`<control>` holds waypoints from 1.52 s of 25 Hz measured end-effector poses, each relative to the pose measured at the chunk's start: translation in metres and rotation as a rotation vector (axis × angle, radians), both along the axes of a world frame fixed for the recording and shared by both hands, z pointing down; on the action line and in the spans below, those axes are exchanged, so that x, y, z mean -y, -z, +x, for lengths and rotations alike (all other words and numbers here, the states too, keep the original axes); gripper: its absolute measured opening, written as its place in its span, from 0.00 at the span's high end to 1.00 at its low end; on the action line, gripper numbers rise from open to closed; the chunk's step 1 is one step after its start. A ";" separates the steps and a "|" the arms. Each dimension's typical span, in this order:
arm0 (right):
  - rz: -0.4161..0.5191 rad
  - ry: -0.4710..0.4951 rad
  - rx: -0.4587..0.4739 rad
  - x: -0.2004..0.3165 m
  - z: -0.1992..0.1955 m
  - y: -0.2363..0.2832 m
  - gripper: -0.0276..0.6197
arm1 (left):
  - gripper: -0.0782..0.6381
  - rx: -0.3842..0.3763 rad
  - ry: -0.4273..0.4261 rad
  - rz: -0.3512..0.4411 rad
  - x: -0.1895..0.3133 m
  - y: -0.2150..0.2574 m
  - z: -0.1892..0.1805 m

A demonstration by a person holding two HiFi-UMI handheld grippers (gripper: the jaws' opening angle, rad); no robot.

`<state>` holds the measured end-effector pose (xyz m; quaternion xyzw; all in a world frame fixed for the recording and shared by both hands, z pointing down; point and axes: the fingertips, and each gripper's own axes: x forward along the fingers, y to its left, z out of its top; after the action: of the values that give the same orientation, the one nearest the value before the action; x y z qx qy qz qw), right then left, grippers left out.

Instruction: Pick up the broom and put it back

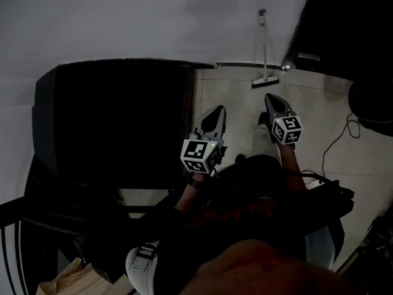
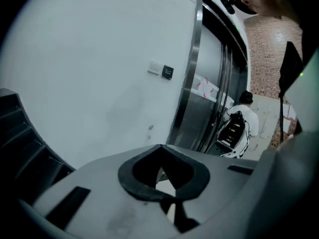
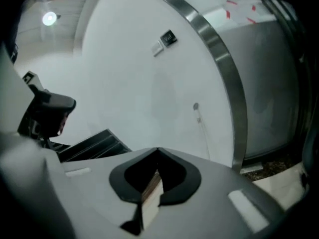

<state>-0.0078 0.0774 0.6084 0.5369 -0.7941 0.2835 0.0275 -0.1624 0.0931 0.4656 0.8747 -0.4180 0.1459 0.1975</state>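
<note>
The broom (image 1: 264, 51) stands propped upright against the wall (image 1: 153, 17), apart from both tools. The left hand-held gripper (image 1: 214, 112) and right hand-held gripper (image 1: 274, 100) are both clenched on nothing, so the put-back looks finished.

Left gripper (image 1: 216, 110) beside right gripper (image 1: 273, 98), jaws together.

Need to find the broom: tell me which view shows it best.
Head view: the broom leans on the wall, whole, brush head on the floor. Right gripper view shows only its thin handle; left gripper view, perhaps a faint tip.
</note>
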 end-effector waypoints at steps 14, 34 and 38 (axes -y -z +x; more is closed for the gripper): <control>0.310 -0.170 -0.149 -0.205 -0.049 0.209 0.96 | 0.88 -0.087 -0.120 0.151 -0.146 0.059 -0.042; 0.302 -0.083 -0.161 -0.231 -0.070 0.234 0.96 | 0.88 -0.128 -0.093 0.159 -0.176 0.091 -0.033; 0.282 -0.092 -0.169 -0.234 -0.062 0.230 0.96 | 0.88 -0.151 -0.124 0.152 -0.176 0.091 -0.018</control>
<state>-0.0696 0.3110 0.3783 0.5930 -0.7956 0.1239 0.0054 -0.1804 0.2688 0.3743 0.9197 -0.3570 0.0592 0.1521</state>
